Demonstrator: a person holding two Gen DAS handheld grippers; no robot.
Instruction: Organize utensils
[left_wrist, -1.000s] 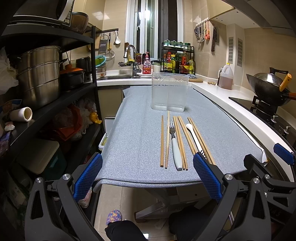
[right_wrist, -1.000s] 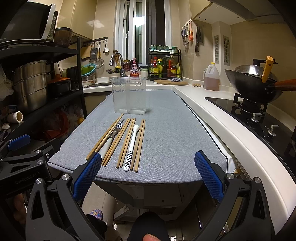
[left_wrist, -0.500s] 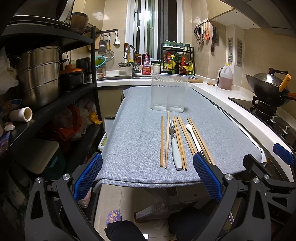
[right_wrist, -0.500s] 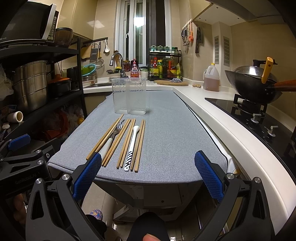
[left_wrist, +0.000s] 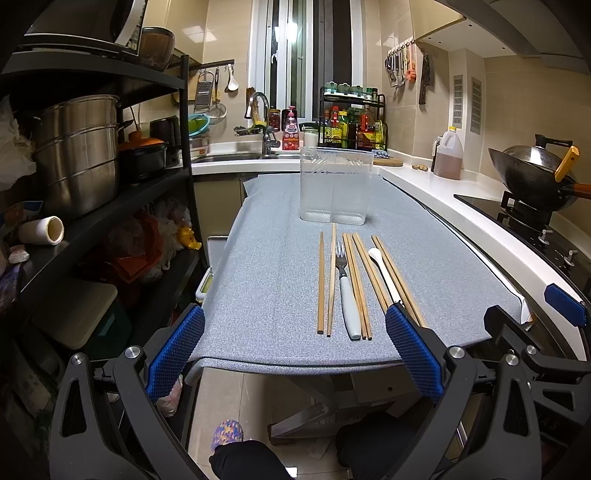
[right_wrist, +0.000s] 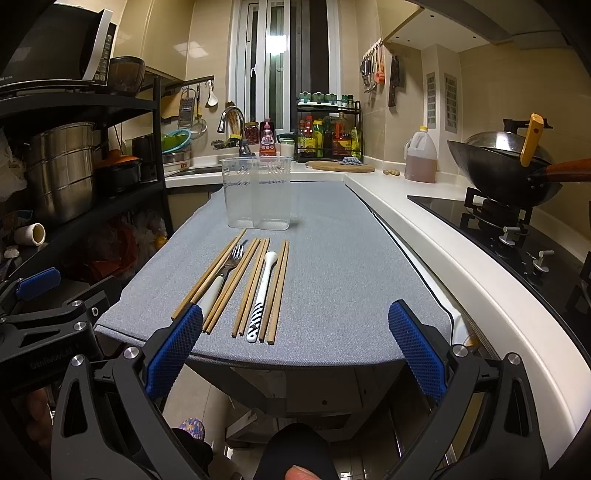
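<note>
Several wooden chopsticks (left_wrist: 321, 282) (right_wrist: 279, 288), a white-handled fork (left_wrist: 345, 291) (right_wrist: 221, 275) and a white spoon with a striped handle (left_wrist: 384, 271) (right_wrist: 263, 291) lie side by side on the grey mat (left_wrist: 266, 280) (right_wrist: 340, 266). A clear two-compartment holder (left_wrist: 335, 184) (right_wrist: 256, 197) stands upright and empty behind them. My left gripper (left_wrist: 293, 350) is open and empty, just off the table's near edge. My right gripper (right_wrist: 295, 343) is open and empty, also at the near edge. Each gripper shows at the side of the other's view.
A black shelf rack (left_wrist: 110, 177) with steel pots (left_wrist: 79, 147) stands at the left. A white counter (right_wrist: 424, 236) runs along the right with a wok (right_wrist: 506, 173) on a hob, an oil jug (right_wrist: 421, 155) and a spice rack (right_wrist: 327, 134). A sink (left_wrist: 236, 157) lies behind.
</note>
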